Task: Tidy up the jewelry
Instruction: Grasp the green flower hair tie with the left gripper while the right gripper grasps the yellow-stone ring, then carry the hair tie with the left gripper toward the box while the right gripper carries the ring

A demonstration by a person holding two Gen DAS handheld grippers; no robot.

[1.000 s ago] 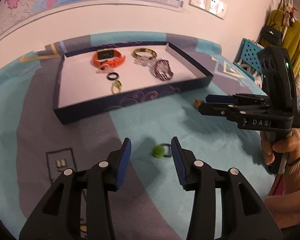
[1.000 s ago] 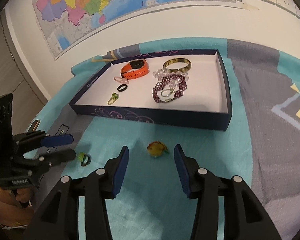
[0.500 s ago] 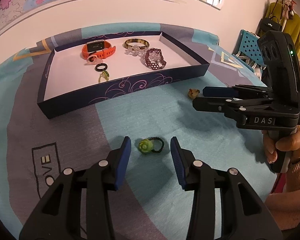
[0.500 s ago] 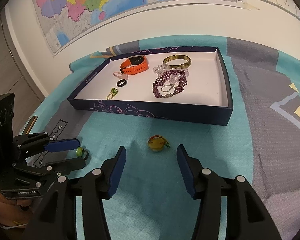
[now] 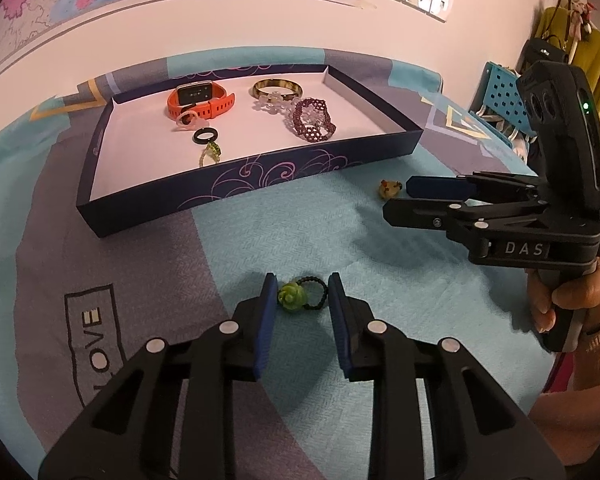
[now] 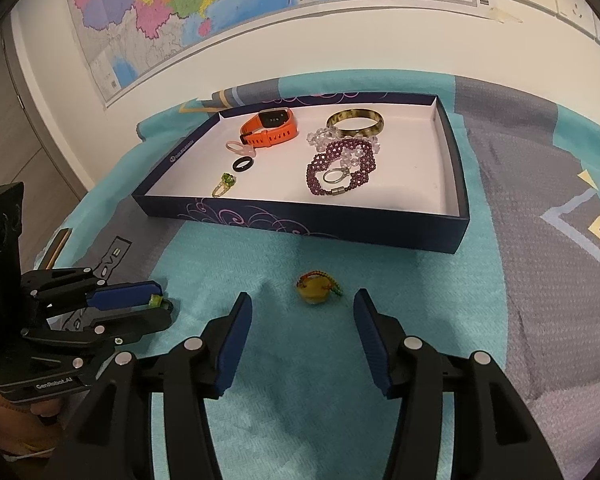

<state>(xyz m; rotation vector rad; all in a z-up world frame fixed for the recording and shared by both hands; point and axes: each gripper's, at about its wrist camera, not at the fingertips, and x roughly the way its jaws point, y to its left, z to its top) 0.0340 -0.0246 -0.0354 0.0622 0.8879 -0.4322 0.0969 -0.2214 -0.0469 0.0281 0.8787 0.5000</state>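
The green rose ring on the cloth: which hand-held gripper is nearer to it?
Left. The left hand-held gripper has the green rose ring between its fingers; the right hand-held gripper faces the yellow charm.

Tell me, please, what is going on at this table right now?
A person is sorting jewelry into a navy tray. The left gripper has been closing around a green flower ring on the cloth, not yet clearly pinching it. The right gripper is open just short of a yellow charm.
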